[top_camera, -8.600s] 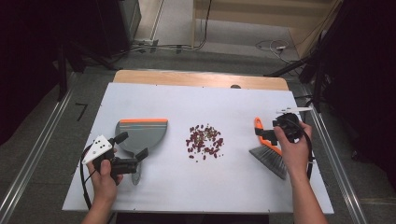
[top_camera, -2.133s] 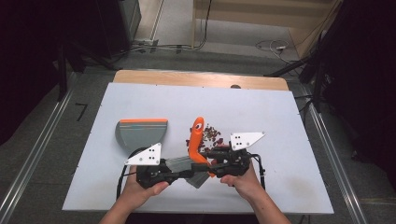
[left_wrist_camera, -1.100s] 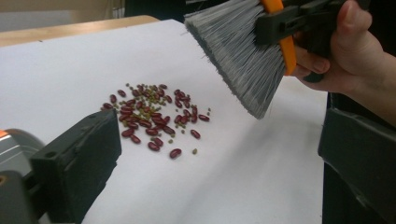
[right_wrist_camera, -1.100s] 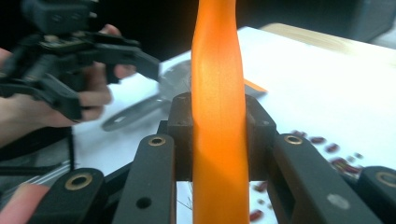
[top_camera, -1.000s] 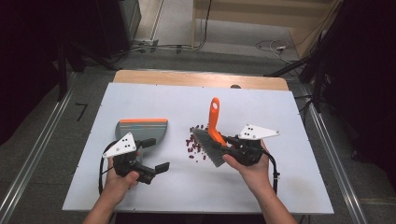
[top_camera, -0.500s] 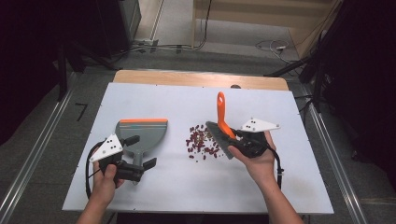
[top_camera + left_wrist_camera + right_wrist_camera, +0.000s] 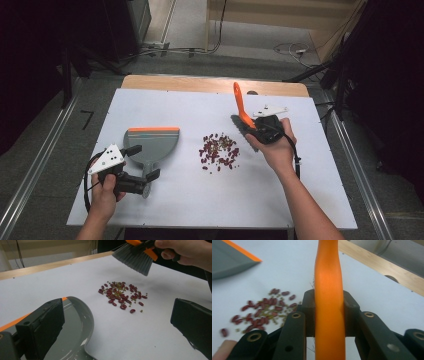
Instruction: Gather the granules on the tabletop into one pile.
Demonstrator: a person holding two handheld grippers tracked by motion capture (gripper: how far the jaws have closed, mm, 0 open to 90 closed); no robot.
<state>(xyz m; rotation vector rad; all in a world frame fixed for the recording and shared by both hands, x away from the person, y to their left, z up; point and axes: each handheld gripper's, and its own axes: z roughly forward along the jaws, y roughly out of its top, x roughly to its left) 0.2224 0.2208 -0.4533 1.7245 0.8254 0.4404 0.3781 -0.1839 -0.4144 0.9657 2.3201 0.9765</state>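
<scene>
We squeeze the brush [image 7: 328, 297] tight between our right gripper [image 7: 265, 131] jaws, so we can sweep. The beans [image 7: 121, 296] lie ahead of our left gripper [image 7: 134, 181], jaws wide apart, the dustpan [image 7: 75, 327] handle under them.

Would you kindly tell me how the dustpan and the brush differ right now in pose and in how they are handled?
The dustpan lies flat on the table; the brush is held up in the air, handle pointing up and away. The right tool is shut on the brush handle, while the left tool is open, its jaws on either side of the dustpan's handle. The dustpan sits left of the beans, the brush hangs to their right. Both are grey with orange trim.
</scene>
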